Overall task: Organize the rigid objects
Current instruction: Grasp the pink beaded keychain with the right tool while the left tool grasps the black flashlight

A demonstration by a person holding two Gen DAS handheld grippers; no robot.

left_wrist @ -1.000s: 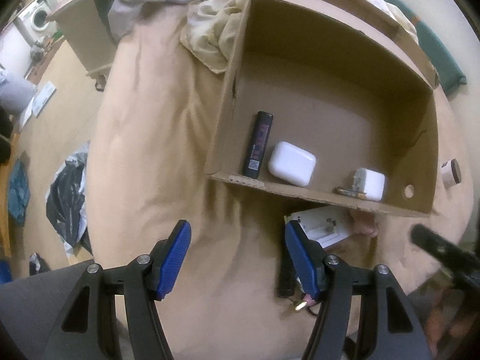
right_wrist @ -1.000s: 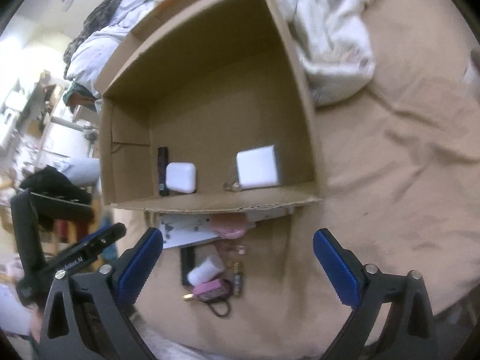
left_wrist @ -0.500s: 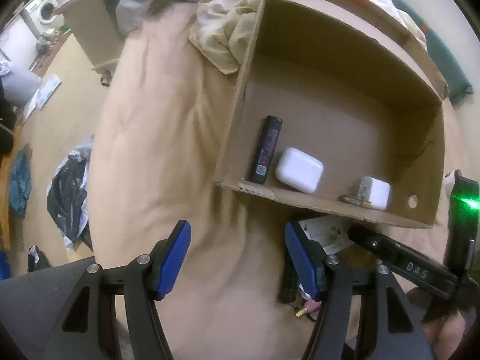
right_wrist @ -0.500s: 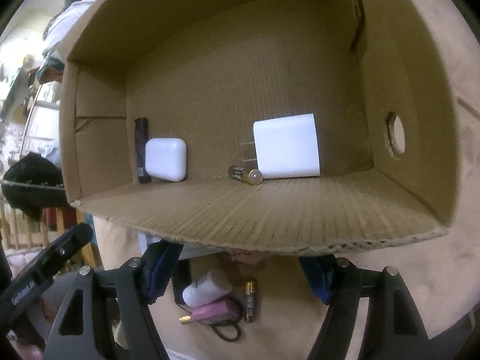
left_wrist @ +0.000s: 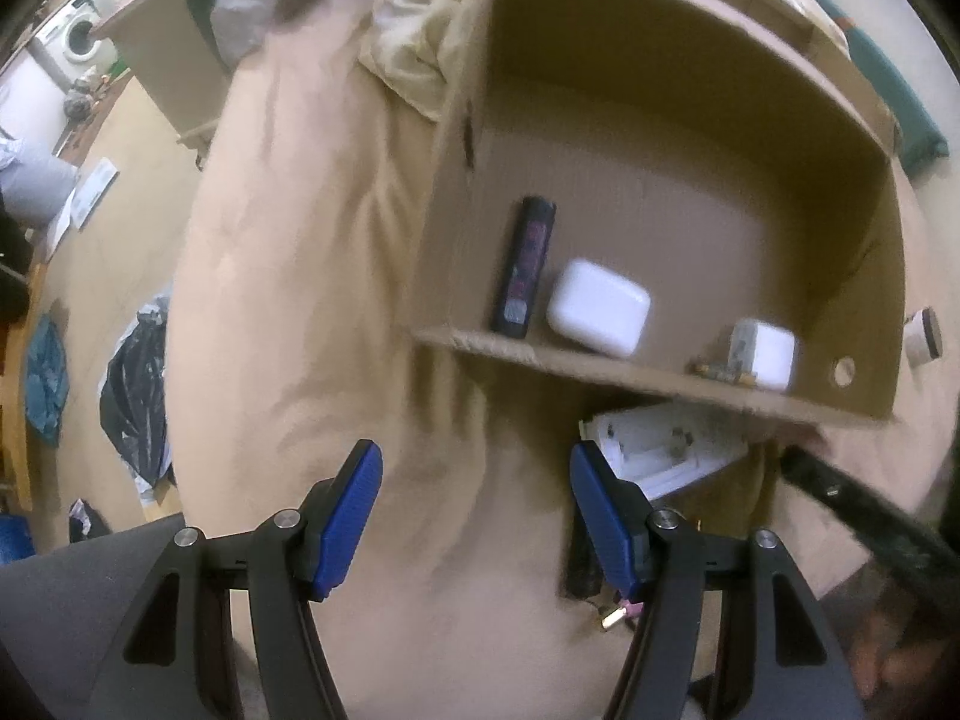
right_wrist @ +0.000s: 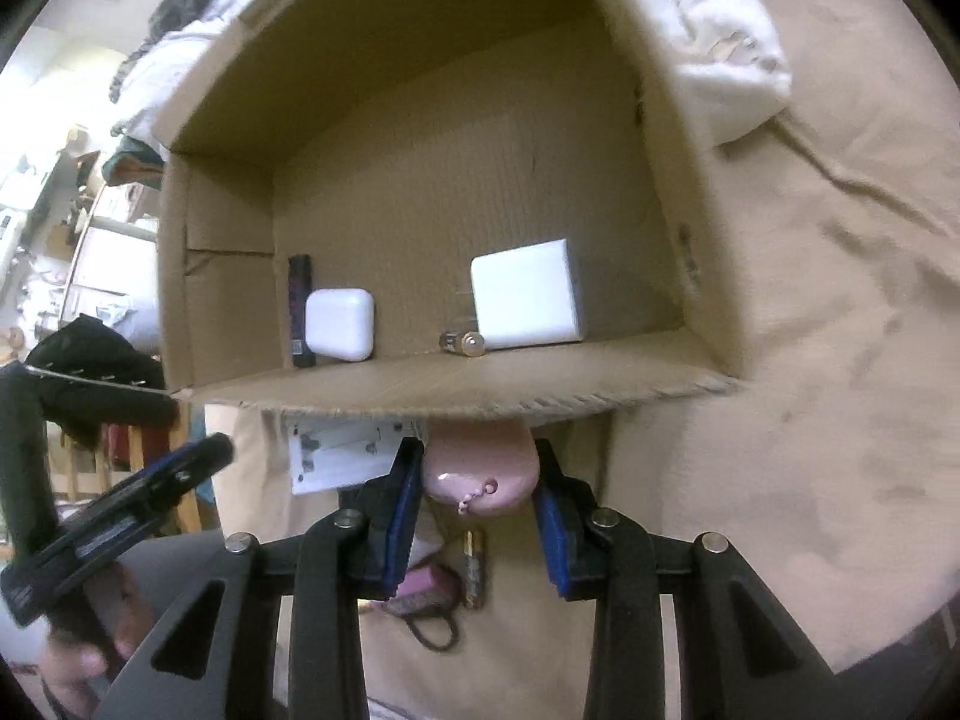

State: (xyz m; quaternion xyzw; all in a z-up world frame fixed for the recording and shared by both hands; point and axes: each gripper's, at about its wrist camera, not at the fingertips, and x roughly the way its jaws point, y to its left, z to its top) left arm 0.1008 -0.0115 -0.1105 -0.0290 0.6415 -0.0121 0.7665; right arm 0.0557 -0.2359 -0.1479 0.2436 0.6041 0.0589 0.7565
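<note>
A pink rounded case point(right_wrist: 480, 465) lies on the beige bedspread just in front of the cardboard box point(right_wrist: 456, 387). My right gripper point(right_wrist: 477, 462) has it between its blue pads; the jaws are closing and both pads touch its sides. Inside the box lie a black stick point(right_wrist: 300, 312), a white earbud case point(right_wrist: 339, 324), a white charger cube point(right_wrist: 525, 294) and a battery point(right_wrist: 462, 342). My left gripper point(left_wrist: 474, 480) hangs open over bare bedspread to the left of the box, with nothing between its fingers.
Under the right gripper lie a loose battery point(right_wrist: 472, 564) and a small pink item with a dark loop point(right_wrist: 420, 594). A white printed card point(left_wrist: 654, 450) sticks out by the box front. Crumpled cloth point(right_wrist: 720, 54) lies beside the box. A floor with bags point(left_wrist: 135, 396) is on the left.
The right gripper's jaws went from wide apart to close around the pink case, and it came in low at the box front. The left gripper stayed about where it was.
</note>
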